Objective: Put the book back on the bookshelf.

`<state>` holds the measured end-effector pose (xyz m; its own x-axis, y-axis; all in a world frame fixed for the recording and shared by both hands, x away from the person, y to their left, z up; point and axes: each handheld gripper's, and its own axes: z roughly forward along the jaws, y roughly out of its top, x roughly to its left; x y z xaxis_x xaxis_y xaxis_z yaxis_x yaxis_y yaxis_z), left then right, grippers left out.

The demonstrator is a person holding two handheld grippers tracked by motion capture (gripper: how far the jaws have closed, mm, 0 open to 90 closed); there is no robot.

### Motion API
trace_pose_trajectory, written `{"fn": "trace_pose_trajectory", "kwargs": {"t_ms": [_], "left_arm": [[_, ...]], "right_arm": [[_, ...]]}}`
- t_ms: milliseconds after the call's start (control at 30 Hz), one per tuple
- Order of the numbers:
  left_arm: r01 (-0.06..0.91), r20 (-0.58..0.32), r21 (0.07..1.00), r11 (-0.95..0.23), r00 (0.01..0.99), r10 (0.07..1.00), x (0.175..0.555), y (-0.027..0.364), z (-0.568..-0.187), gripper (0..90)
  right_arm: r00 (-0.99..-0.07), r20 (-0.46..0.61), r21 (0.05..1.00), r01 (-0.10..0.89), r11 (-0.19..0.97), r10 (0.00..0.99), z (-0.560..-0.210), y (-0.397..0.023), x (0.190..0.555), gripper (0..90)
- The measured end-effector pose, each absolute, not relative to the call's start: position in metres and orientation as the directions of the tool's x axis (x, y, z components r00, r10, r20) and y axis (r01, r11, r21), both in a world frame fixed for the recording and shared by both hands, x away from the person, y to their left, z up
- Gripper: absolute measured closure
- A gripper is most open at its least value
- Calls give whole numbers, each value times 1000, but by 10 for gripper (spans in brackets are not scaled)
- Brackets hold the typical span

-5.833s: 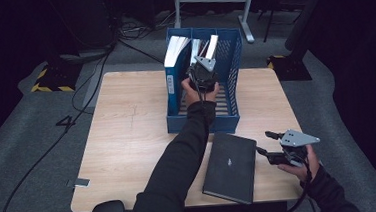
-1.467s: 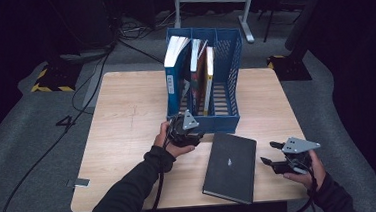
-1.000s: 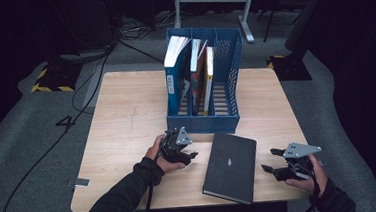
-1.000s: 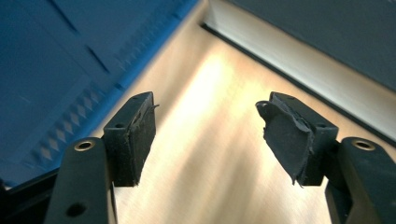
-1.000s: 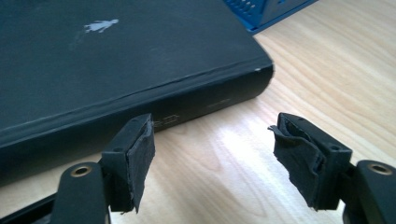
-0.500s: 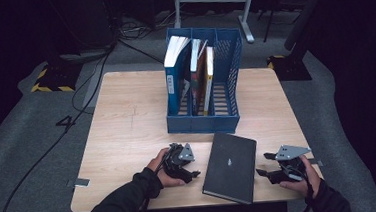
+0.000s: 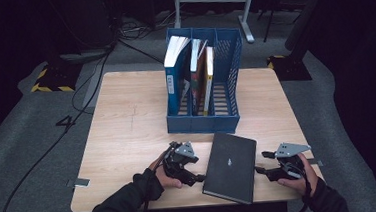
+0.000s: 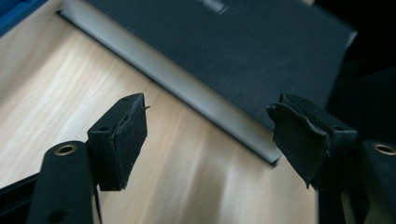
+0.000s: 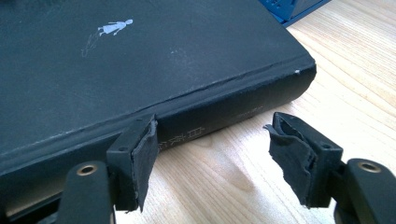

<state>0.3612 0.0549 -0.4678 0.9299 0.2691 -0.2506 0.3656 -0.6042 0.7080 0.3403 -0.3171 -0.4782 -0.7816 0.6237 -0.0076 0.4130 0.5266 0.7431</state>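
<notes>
While both hands flank the last loose book, this reads as the pick-up step of filing books into the rack. Left gripper (image 7: 196,171) sits near-left, just beside the page edge of the black book (image 7: 230,166); its jaws have just been opening and stand apart with nothing between them, only bare table (image 7: 127,125) and the page edge ahead of them in the left gripper view. Book lies flat on the near edge of the table, slightly skewed, just in front of the blue file rack (image 7: 205,124). Rack holds three upright books (image 7: 192,70) in its left and middle slots; right slot (image 7: 224,78) looks free. Right gripper (image 7: 265,163) is near-right by the spine, jaws apart, not touching as far as I can tell; the right gripper view puts the spine just ahead of the pads. Judgement: the next move is to get an edge between one pair of pads, since the book lies flush on the table. Probably tip or slide it from one side, clamp from the other, stand it upright, then carry it far to the free slot.
</notes>
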Motion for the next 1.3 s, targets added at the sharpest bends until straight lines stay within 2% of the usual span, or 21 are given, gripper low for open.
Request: {"fn": "trace_pose_trajectory", "kwargs": {"t_ms": [400,600,667,800,933,1067,1300], "left_arm": [[441,-315,655,-613,897,309,377,25,-479,213],[452,-349,642,-619,892,288,386,9,-482,179],[454,-357,635,-625,890,283,389,6,-483,139],[461,-370,636,-618,886,280,392,6,-485,139],[460,-375,636,-619,886,273,394,6,-486,132],[461,-376,629,-627,885,273,397,3,-487,95],[457,-384,619,-639,886,262,401,1,-486,95]], "right_arm": [[-784,-21,718,420,555,620,-480,-318,341,328],[-776,-12,711,437,551,630,-480,-319,343,327],[-774,-9,709,442,550,634,-481,-319,343,327],[-769,-2,710,449,543,639,-482,-320,345,326],[-768,-17,703,446,554,640,-482,-320,345,381],[-767,0,702,457,546,642,-482,-321,347,387],[-758,-19,683,466,562,652,-484,-319,349,414]]}}
